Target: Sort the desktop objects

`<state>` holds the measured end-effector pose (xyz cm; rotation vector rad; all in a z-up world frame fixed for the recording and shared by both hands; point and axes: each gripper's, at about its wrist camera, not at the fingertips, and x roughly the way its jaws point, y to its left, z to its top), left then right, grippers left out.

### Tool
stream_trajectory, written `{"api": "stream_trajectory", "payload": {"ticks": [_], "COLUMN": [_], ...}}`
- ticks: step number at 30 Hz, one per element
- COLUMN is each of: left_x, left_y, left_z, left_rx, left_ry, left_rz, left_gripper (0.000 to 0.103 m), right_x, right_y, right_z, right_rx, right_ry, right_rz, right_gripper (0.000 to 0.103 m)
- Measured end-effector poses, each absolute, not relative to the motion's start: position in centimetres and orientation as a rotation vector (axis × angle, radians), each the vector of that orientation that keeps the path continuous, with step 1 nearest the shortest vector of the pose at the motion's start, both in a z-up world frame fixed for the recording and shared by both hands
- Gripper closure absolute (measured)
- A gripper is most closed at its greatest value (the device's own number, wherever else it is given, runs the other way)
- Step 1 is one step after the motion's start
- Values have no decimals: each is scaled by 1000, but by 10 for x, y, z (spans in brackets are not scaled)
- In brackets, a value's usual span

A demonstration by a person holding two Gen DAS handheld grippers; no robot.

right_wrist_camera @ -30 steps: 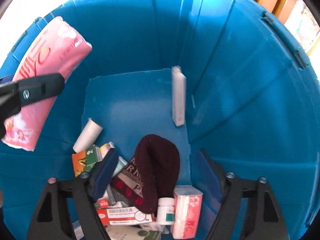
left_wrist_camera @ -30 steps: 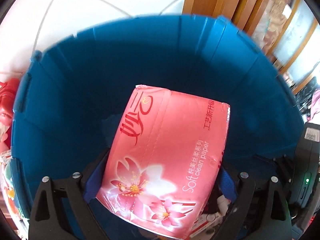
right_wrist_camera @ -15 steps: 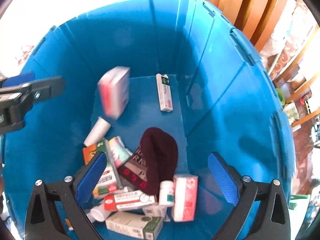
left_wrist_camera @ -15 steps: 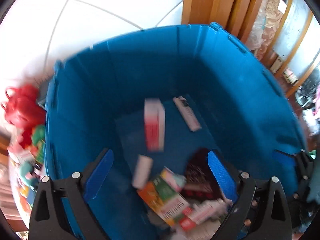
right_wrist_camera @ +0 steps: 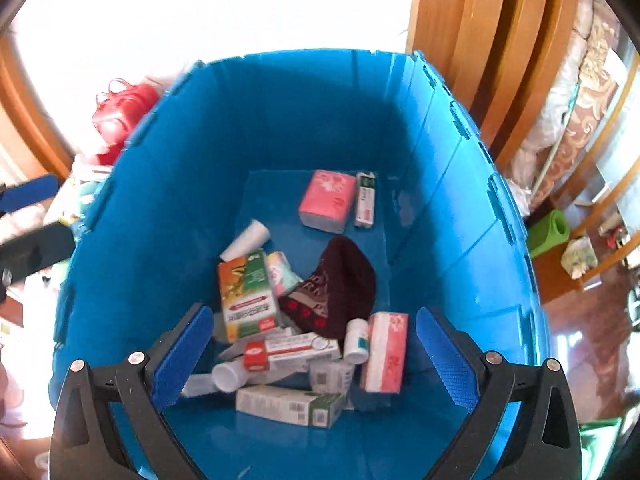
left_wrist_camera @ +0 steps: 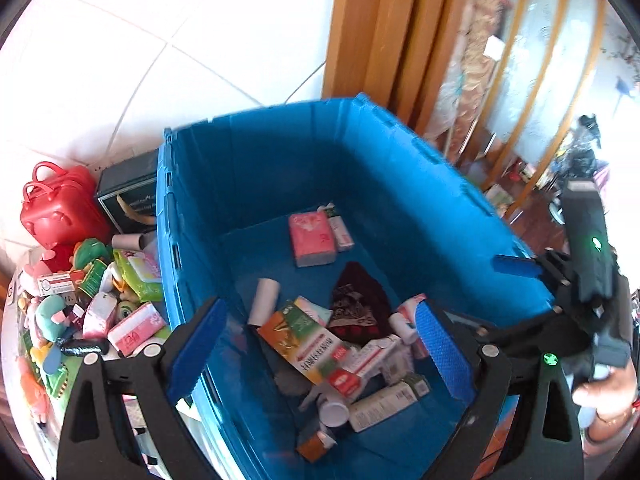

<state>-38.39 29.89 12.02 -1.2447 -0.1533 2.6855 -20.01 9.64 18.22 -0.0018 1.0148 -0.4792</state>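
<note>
The pink tissue pack [left_wrist_camera: 312,238] that sat between the left claw's pads a second ago now lies flat on the floor of the blue bin [left_wrist_camera: 280,168], at its far end, touching a slim white box [left_wrist_camera: 340,232]; both views have also pulled back above the rim. The left claw [left_wrist_camera: 320,354] is released, nothing between its pads. The right claw [right_wrist_camera: 316,358] stands spread wide and empty too.

The drop looks done, so I judge the step in hand to be the return for another object. The unsorted heap [left_wrist_camera: 100,300] lies on the tabletop at nine o'clock of the bin in the left view. To do it well, lift clear of the bin's left wall before swinging across, then pick one item that lies on top.

Around it: a red toy case [left_wrist_camera: 60,212] and a dark box [left_wrist_camera: 128,200] stand at ten o'clock. Inside the bin, a maroon hat [right_wrist_camera: 336,284], an orange-green carton [right_wrist_camera: 246,292] and small bottles crowd the near end.
</note>
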Motion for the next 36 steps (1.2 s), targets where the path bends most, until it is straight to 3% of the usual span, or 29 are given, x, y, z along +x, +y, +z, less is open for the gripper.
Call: {"api": "stream_trajectory", "payload": {"ticks": [10, 16, 36], "left_x": [-335, -330, -347], "left_y": [331, 338, 352], "left_z": [93, 85, 53], "left_rx": [-1094, -1016, -1241], "left_ry": [-101, -164, -162], "left_rz": [2875, 2906, 2861], "left_gripper": [6, 6, 6], "right_x": [-241, -258, -265], "right_y": [105, 98, 87], "right_z": [160, 155, 145], "right_rx": [-25, -23, -26], "right_ry": [990, 986, 970], "right_rz": [-515, -552, -586], "right_gripper": [0, 0, 0]}}
